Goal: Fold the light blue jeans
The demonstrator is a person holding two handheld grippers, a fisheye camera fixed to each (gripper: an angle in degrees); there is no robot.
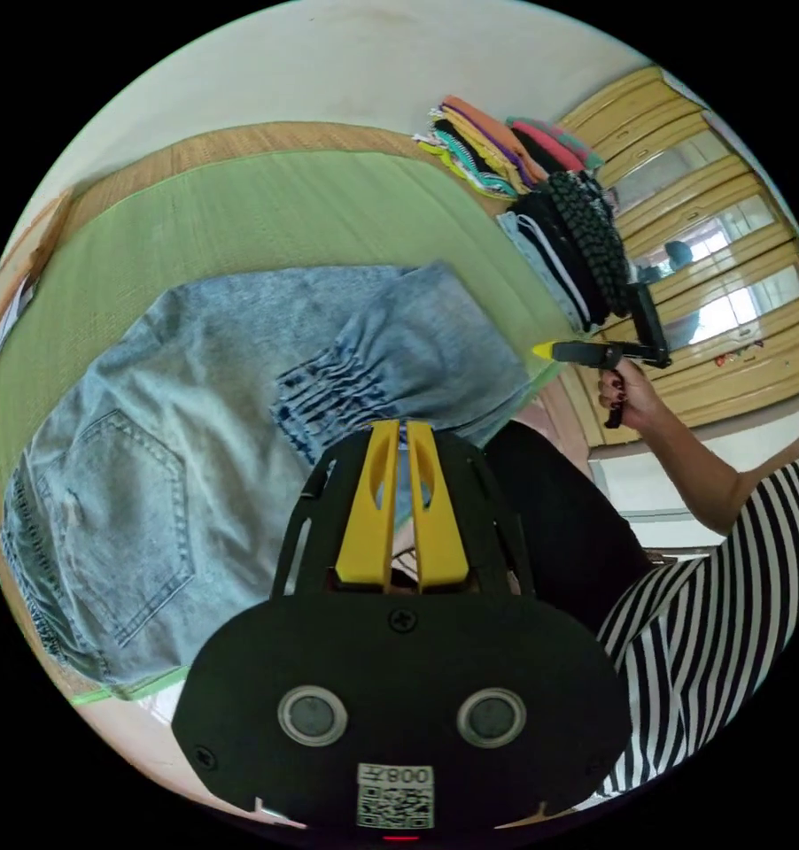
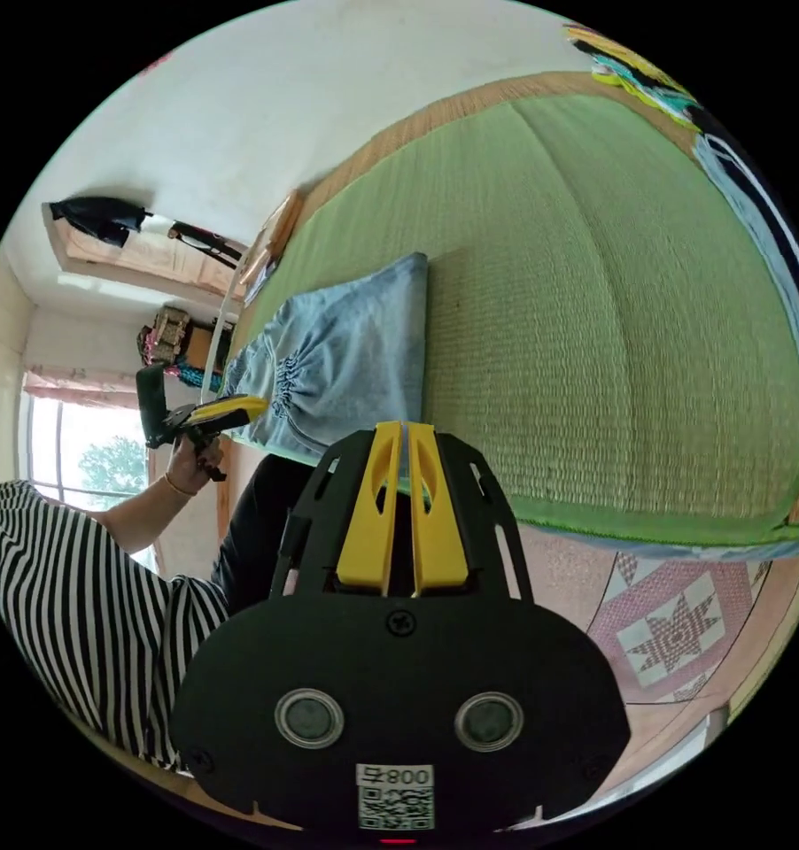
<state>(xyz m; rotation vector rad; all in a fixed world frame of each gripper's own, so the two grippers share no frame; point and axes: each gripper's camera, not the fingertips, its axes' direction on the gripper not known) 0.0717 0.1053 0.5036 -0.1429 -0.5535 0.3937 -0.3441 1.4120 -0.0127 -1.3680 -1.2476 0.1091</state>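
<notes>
The light blue jeans [image 1: 231, 425] lie folded flat on a green woven mat [image 1: 240, 212], back pocket up, with a gathered cuff near me. My left gripper [image 1: 400, 428] hangs over the jeans' near edge with its yellow jaws together; whether cloth is pinched is unclear. In the right gripper view the jeans [image 2: 346, 354] lie at the mat's [image 2: 612, 336] left side, and the left gripper [image 2: 256, 404] is held by a hand just at their edge. My right gripper [image 2: 399, 428] is shut on nothing near the mat's front edge. It also appears as the right gripper [image 1: 543, 351], off the mat's side.
A stack of folded clothes [image 1: 541, 195] sits at the mat's far corner, in front of a wooden wardrobe [image 1: 727, 266]. The person's striped top [image 1: 727, 575] and dark trouser leg [image 1: 559, 522] are close by. A patterned floor [image 2: 674, 629] borders the mat.
</notes>
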